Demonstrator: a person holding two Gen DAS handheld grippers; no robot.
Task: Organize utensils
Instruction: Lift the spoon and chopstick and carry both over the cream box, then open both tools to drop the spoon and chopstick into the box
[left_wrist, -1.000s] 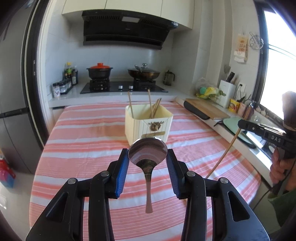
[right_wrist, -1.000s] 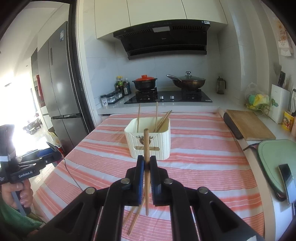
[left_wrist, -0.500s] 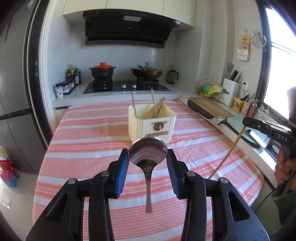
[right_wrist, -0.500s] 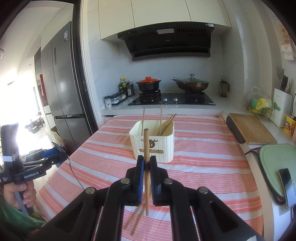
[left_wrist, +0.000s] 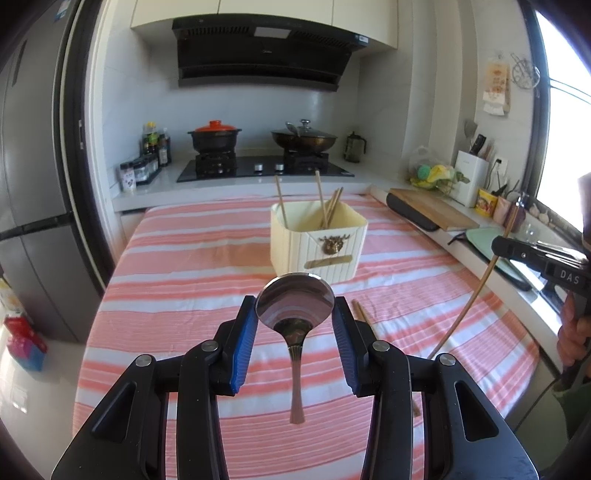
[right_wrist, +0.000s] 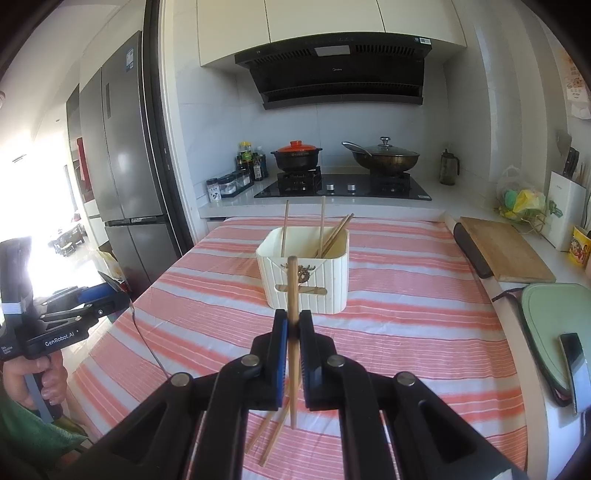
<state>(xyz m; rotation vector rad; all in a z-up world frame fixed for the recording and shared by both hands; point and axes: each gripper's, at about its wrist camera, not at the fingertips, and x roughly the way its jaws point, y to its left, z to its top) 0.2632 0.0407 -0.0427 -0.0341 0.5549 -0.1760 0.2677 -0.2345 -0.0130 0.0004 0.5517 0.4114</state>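
Observation:
A cream utensil holder stands mid-table with several chopsticks upright in it. My left gripper is shut on a metal spoon, gripped by the bowl with the handle hanging down, above the table short of the holder. My right gripper is shut on one wooden chopstick, held upright above the table in front of the holder; it also shows in the left wrist view. Two loose chopsticks lie on the striped cloth below.
The table has a pink-and-white striped cloth. A cutting board and a green mat lie on the counter to the right. The stove with pots is behind; the fridge stands left.
Both grippers have drawn back and risen a little with their loads still held; the holder looks slightly farther away. Grips are unchanged.

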